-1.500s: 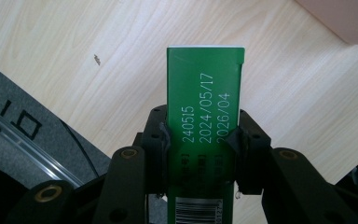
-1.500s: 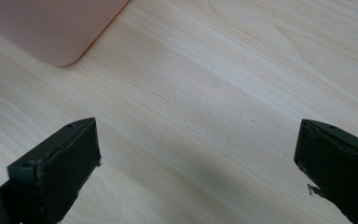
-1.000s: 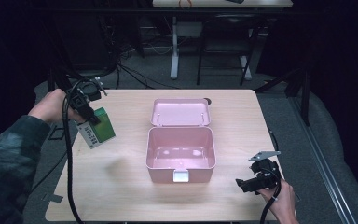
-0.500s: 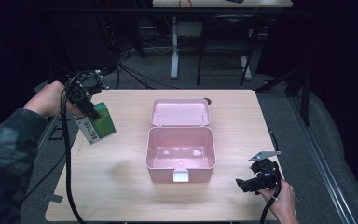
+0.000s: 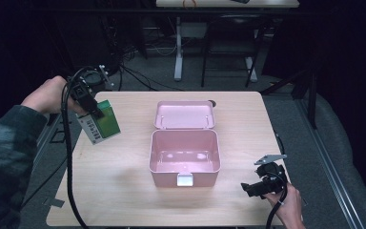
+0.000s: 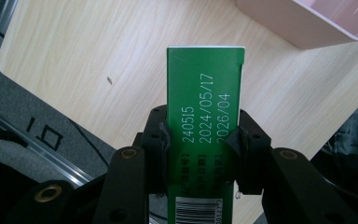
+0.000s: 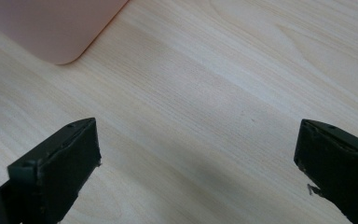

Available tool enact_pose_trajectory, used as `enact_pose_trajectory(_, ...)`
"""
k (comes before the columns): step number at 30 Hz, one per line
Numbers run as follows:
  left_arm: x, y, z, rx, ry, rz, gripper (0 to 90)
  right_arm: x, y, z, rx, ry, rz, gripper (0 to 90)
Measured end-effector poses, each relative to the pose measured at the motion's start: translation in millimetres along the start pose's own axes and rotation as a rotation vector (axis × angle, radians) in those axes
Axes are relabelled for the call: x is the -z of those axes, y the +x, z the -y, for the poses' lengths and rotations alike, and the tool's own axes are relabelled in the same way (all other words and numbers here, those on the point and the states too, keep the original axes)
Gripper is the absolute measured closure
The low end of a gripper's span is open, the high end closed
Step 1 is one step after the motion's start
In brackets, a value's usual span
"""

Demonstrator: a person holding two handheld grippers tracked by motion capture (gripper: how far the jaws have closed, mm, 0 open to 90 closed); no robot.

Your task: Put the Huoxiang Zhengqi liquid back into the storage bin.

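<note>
A: Lower right, near edge: right gripper [image 5: 256,187], jaws wide apart, empty, above table [image 5: 124,191].

B: Centre: pink box [image 5: 185,157], lid open, empty. Upper left: left gripper [image 5: 91,106] clamping green carton [image 5: 106,122], lifted; placing still to do.

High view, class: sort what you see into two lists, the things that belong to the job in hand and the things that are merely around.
Part of the job:
- green carton, clamped in the left gripper
- open pink box
- right gripper, fingers apart, resting near the table edge

Merely around:
- wooden table
- desk legs in the dark behind
</note>
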State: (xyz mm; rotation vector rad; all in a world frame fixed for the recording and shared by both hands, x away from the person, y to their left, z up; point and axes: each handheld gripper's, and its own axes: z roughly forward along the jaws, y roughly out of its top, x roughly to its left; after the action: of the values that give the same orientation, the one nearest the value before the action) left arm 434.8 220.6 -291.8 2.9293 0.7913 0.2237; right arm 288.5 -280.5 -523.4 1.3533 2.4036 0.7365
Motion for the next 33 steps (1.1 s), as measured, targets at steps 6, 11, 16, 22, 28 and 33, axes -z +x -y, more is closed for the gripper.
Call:
enact_pose_trajectory(6, 9.2, -3.5, -5.6, -0.018, 0.001, 0.001, 63.4, -0.1, 0.2, -0.1, 0.000, -0.003, 0.000, 0.0)
enact_pose_trajectory(11, 16.2, -6.5, -11.3, -0.031, -0.004, -0.002, 63.4, -0.2, 0.3, -0.1, 0.001, -0.001, 0.001, 0.0)
enact_pose_trajectory(16, 20.7, -8.7, -15.7, -0.043, -0.001, -0.003, 63.3, -0.2, 0.2, 0.0, 0.002, -0.001, 0.000, 0.0)
enact_pose_trajectory(22, 25.4, -11.0, -21.8, -0.063, 0.002, -0.003, 63.3, -0.4, 0.6, -0.1, -0.002, 0.000, -0.003, 0.0)
enact_pose_trajectory(28, 30.5, -14.0, -28.5, -0.080, 0.008, 0.002, 63.3, -0.6, 0.5, -0.1, 0.001, 0.002, -0.002, 0.0)
enact_pose_trajectory(33, 32.6, -15.9, -33.4, -0.091, 0.005, -0.003, 63.3, -0.6, 0.6, -0.1, 0.000, 0.001, -0.002, 0.0)
